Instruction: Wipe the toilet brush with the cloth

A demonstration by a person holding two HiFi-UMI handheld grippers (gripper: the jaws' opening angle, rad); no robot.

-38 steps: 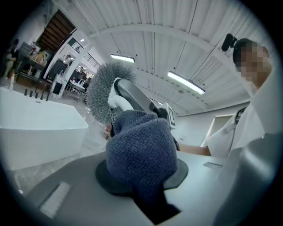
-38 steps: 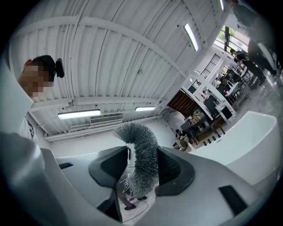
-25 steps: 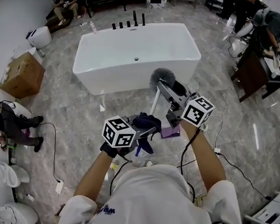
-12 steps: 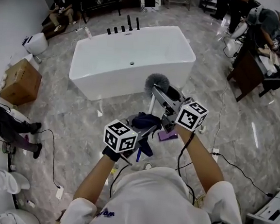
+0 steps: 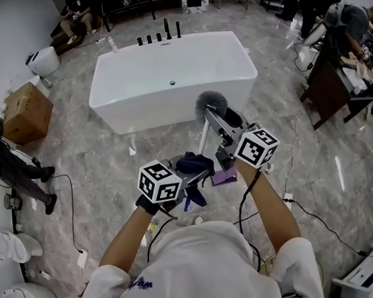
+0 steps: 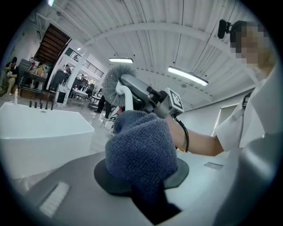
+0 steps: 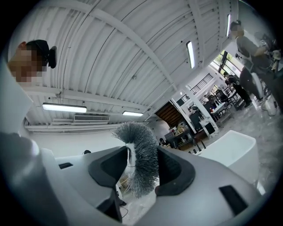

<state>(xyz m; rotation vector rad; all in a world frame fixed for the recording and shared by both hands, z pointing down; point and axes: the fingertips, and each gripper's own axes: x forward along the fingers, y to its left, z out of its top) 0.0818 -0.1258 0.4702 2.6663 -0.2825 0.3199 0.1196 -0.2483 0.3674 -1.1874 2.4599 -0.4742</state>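
Observation:
The toilet brush has a grey bristle head and a white handle that hangs down. My right gripper is shut on the brush just below the head. In the right gripper view the bristles fill the gap between the dark pads of that gripper. A dark blue cloth bulges from my left gripper, a little below and left of the brush head. In the left gripper view the cloth sits bunched over the pads, whose jaws are opening, with the brush head beyond it.
A white bathtub stands just ahead on the marble floor. A purple item lies on the floor under my hands, with cables to the right. A cardboard box, toilets and a person are at left. A desk is at right.
My right gripper with the brush has shifted slightly to the right against the bathtub. The left gripper and its cloth stay where they were.

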